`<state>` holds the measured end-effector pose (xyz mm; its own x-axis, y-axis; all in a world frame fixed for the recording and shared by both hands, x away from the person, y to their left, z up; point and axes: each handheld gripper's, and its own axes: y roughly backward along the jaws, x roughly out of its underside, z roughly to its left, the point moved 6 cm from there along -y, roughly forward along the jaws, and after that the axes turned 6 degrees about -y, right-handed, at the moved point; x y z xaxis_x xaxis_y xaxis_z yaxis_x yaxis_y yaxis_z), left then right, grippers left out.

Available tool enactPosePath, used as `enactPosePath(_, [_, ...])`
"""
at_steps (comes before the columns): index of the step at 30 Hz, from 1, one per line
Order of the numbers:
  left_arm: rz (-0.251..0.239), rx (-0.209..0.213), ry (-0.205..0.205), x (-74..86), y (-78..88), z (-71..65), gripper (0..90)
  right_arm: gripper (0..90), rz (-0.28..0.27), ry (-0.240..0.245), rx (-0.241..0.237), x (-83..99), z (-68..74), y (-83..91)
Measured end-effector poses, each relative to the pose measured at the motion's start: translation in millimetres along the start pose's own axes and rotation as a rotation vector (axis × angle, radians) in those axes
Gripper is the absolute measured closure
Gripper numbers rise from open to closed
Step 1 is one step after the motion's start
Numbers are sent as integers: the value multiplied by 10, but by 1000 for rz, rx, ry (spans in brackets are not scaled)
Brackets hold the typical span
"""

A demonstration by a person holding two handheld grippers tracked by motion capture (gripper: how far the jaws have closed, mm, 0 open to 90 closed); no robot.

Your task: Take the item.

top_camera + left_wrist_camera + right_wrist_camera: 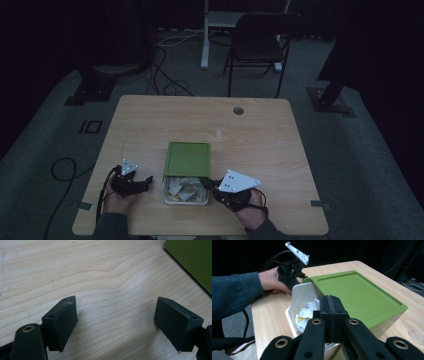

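**Two tools flank a half-covered box**

Two tools sit low at the near edge of the tabletop (150, 115). The left tool (115, 322) has its jaws spread wide with nothing between them, only bare wood grain beneath; in the high view it rests just left of the box. The right tool (332, 315) has its jaws pressed together, pads meeting flat with nothing visibly pinched, and its tip hangs at the box's open near end.

The box (186, 199) is white and stands near the middle of the tabletop's front half. A green lid (188, 159) lies on it, slid toward the far side, so the near part is uncovered. Crumpled paper scraps (305, 313) fill the exposed part.

Judging by looks, the lid is thin, stiff plastic with a raised rim, light and somewhat slick; its near edge or a corner offers the best purchase. The box walls seem thin and rigid, and could skid on the wood if pushed, so steadying it from the left side seems wise. The scraps are soft and nearly weightless and would crush under a pinch.
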<state>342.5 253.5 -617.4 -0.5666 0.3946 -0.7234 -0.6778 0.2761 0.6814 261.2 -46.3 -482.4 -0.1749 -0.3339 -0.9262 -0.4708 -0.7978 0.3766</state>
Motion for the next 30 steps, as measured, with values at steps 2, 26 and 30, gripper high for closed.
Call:
enactPosePath(2, [1,0,-2,1,1,1,197,900,-3,0,0,-12,-9,9])
enactPosePath(26, [0,0,0,0,0,0,197,900,-50,-2,30,-142,-137,219])
enactPosePath(30, [0,0,0,0,0,0,197,900,-55,-10,34,-142,-173,252])
